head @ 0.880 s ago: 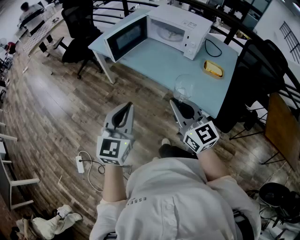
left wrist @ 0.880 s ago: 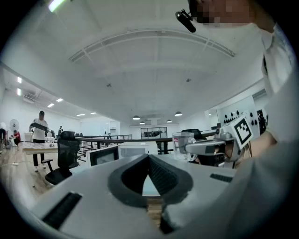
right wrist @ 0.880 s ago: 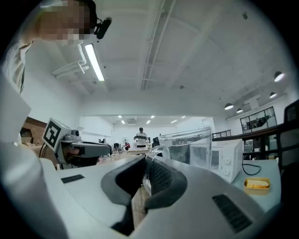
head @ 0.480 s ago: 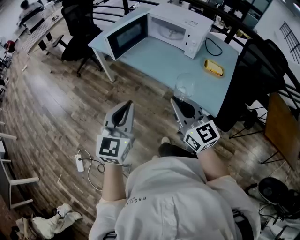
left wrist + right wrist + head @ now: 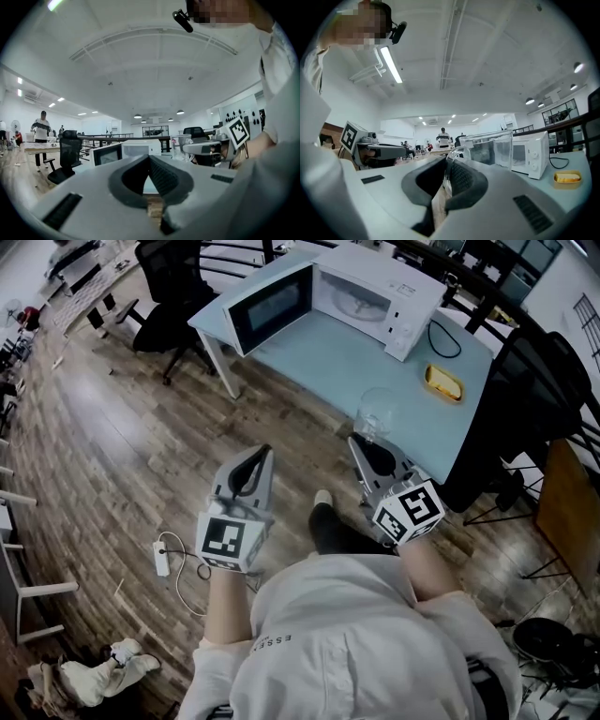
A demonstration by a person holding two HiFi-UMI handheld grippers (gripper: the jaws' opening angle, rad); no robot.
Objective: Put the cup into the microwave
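The wooden floor [image 5: 112,446] fills most of the head view. A pale blue tabletop [image 5: 319,352] runs across the top. At its far end stands the white microwave [image 5: 375,287]. Its door [image 5: 272,307] is swung wide to the left and the cavity, with its round tray, faces the person. Black office chairs stand at the tabletop's far left corner [image 5: 169,296] and along its right side [image 5: 525,399].

The left tool [image 5: 265,450] is over the floor, apart from the tabletop. Its own view shows the jaws [image 5: 149,158] pressed together at the tip with nothing between them.

The right tool [image 5: 361,448] reaches to the tabletop's near edge, closed on the handle of the clear glass cup [image 5: 377,412]. The cup stands upright with its long axis vertical and its mouth up. The handle points back toward the person.

The right gripper view alone shows the glass handle looping between the jaws [image 5: 446,161] and the cup body [image 5: 487,149] just past them. It half-screens the microwave [image 5: 529,157] behind. Whether the cup's base rests on the tabletop cannot be told.

A black cable [image 5: 441,338] loops beside the microwave, with a small yellow dish [image 5: 442,382] near it, right of the cup. The bare blue surface between cup and microwave holds nothing. A white power strip [image 5: 160,563] lies on the floor at the left.
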